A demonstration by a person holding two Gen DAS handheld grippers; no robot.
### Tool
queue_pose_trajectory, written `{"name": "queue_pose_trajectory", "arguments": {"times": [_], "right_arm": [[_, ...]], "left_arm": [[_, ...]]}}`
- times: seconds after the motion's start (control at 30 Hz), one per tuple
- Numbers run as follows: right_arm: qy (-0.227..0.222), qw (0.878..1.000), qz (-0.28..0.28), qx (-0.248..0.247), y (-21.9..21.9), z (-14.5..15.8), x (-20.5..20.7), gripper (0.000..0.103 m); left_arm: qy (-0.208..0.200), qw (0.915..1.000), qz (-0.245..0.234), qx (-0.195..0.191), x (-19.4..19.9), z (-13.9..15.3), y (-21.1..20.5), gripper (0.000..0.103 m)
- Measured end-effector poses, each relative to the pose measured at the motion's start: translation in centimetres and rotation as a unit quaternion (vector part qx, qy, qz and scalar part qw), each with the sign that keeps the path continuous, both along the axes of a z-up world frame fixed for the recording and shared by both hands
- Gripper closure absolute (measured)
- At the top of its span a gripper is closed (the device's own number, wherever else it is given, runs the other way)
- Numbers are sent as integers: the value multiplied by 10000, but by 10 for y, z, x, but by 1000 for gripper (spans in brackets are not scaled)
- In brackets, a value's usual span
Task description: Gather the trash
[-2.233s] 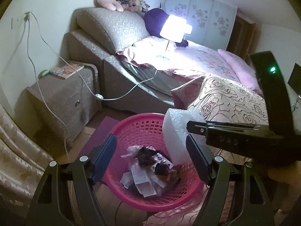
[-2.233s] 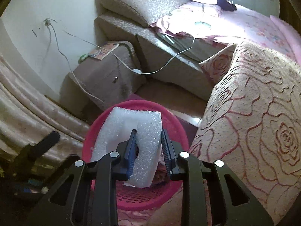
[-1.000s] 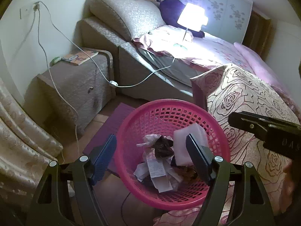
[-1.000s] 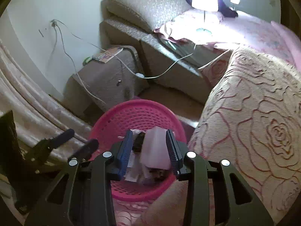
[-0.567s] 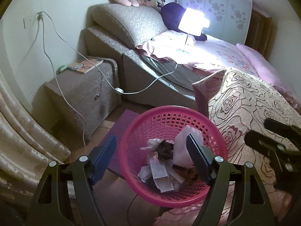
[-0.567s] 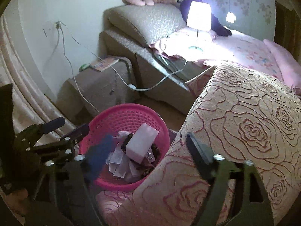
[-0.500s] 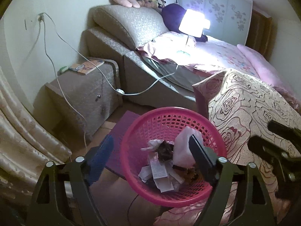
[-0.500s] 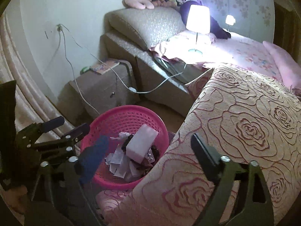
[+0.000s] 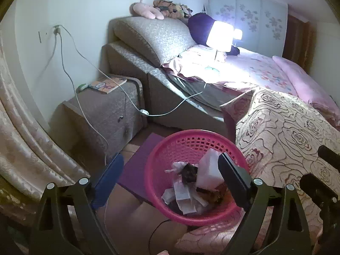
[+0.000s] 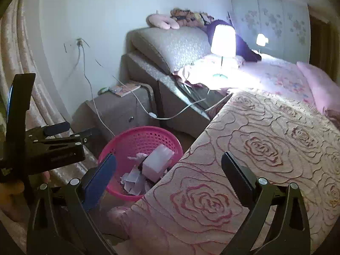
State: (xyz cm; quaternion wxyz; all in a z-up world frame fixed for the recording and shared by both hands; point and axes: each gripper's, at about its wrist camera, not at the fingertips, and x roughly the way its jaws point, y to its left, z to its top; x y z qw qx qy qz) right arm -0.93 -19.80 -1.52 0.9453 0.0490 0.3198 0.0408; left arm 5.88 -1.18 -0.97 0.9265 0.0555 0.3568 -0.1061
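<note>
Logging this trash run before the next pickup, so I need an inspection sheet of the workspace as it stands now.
Surface: floor beside the bed, purple mat under the basket.
Job's things: pink basket holds a white foam block and paper scraps.
Clutter: book on the nightstand.
Grippers: left hand-held gripper open, empty; right hand-held gripper open, empty.
Cables: white cord from the wall socket to the lit lamp on the bed.
Surroundings: rose-pattern blanket, curtain.
</note>
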Motion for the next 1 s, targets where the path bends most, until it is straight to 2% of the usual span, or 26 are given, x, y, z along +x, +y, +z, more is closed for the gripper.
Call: {"name": "queue_pose_trajectory", "arguments": {"times": [0.1, 0.23, 0.47, 0.63, 0.9, 1.0], "right_arm": [[159, 9997, 156, 101, 1, 2, -3, 7], [159, 9998, 84, 104, 4, 8, -12, 7], [304, 9991, -187, 246, 3, 2, -23, 7], [381, 9987, -239, 255, 11, 1, -28, 7], [206, 9993, -271, 145, 19, 6, -34, 7], [237, 9993, -274, 129, 20, 2, -34, 7]], "left_arm": [[19, 10000, 4, -34, -9, 7, 0, 15], [-72, 10000, -57, -2, -25, 18, 0, 13], [-238, 9996, -60, -167, -54, 34, 11, 10], [-473, 9987, -5, -182, -67, 33, 16, 9], [-625, 9980, 43, 45, -69, 27, 10, 9], [-583, 9983, 84, -23, -67, 26, 13, 9]]}}
